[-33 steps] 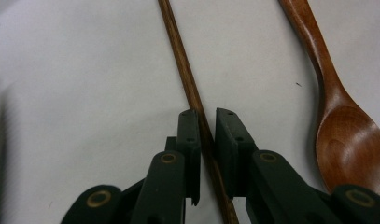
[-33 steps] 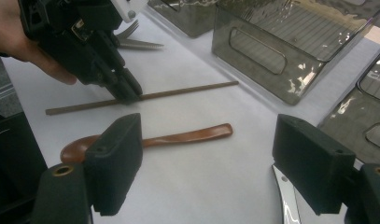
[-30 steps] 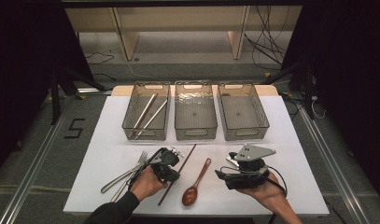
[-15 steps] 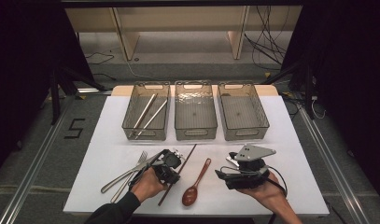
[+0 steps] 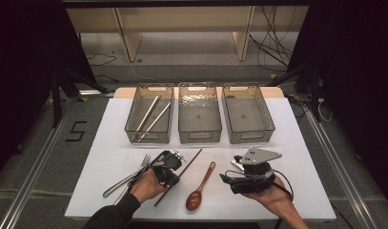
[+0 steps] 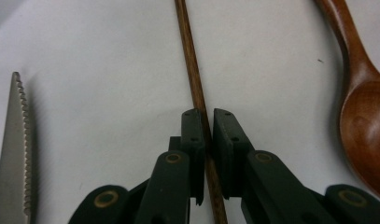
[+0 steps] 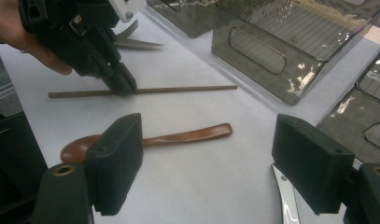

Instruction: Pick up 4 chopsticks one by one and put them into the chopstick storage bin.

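Left tongs [image 6: 205, 122] have just been closing, now clamped on wooden chopstick [image 6: 191, 70], ready for lifting; right tongs [image 7: 211, 154] held open, empty.

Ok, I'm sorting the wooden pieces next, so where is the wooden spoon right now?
In the high view the wooden spoon lies on the white table near its front edge, between the left gripper shut on the wooden chopstick and the right gripper.

Three bins [image 5: 199, 112] stand in a row along the desk's [image 5: 301, 157] far edge. The chopstick [image 5: 189, 163] lies nearer the front edge, between the fork [image 5: 134, 174] and the spoon [image 5: 201, 188].
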Demonstrator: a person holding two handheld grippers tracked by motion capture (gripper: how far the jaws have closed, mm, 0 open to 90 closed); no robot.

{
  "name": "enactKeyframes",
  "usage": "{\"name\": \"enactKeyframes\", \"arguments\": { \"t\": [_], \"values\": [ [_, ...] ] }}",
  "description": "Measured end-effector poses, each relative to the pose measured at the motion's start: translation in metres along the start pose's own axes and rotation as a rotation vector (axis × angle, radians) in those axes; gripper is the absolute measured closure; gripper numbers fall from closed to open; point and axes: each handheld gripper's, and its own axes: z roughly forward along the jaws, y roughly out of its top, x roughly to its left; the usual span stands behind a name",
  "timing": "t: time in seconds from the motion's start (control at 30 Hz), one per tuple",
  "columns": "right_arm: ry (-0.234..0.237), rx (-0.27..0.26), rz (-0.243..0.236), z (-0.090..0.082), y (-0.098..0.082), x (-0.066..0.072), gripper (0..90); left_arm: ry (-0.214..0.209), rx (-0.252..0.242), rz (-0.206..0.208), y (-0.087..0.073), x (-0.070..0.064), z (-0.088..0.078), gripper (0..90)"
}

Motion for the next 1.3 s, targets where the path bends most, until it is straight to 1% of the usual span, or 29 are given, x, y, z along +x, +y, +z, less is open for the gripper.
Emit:
{"name": "enactKeyframes", "arguments": {
  "t": [0.17, 0.2, 0.23, 0.4, 0.57, 0.77, 0.87, 0.9, 0.93, 0.97, 1.03, 1.2, 1.3],
  "values": [
    [0.001, 0.001, -0.001, 0.0, 0.0, 0.0, 25.8, -0.002, 0.006, -0.014, 0.0, 0.005, 0.0, 83.6],
    [0.001, 0.001, 0.0, 0.0, 0.0, 0.0, 25.8, -0.002, 0.004, -0.024, 0.0, 0.006, 0.0, 84.0],
    [0.001, 0.002, 0.001, 0.0, 0.0, 0.0, 25.8, -0.016, 0.003, -0.029, -0.001, 0.009, 0.0, 84.2],
    [0.002, 0.0, 0.001, 0.0, 0.0, 0.0, 25.9, -0.017, 0.0, -0.031, -0.001, 0.012, 0.0, 84.5],
    [0.001, -0.001, 0.002, 0.0, 0.0, 0.0, 26.0, -0.042, -0.006, -0.042, -0.002, 0.015, 0.0, 84.6],
    [0.0, -0.004, 0.003, 0.0, 0.0, -0.001, 26.0, -0.055, -0.024, -0.034, -0.002, 0.018, -0.006, 84.6],
    [0.0, -0.004, 0.004, -0.001, 0.0, -0.001, 25.9, -0.063, -0.044, -0.033, -0.003, 0.02, -0.011, 84.6],
    [0.0, -0.005, 0.004, -0.001, 0.0, -0.001, 26.0, -0.066, -0.05, -0.04, -0.003, 0.021, -0.013, 84.5],
    [0.0, -0.005, 0.004, -0.001, 0.0, -0.001, 26.0, -0.069, -0.053, -0.035, -0.003, 0.023, -0.015, 84.5],
    [0.0, -0.005, 0.004, -0.001, 0.0, -0.001, 26.0, -0.076, -0.066, -0.042, -0.003, 0.024, -0.018, 84.5],
    [0.0, -0.005, 0.004, -0.001, 0.0, -0.001, 26.0, -0.08, -0.077, -0.04, -0.004, 0.027, -0.024, 84.5],
    [-0.004, -0.008, 0.006, -0.001, 0.0, -0.001, 25.9, -0.096, -0.15, -0.06, -0.003, 0.035, -0.043, 84.5],
    [-0.005, -0.01, 0.007, -0.001, 0.0, -0.001, 25.9, -0.098, -0.193, -0.07, -0.003, 0.04, -0.054, 84.4]
  ]
}}
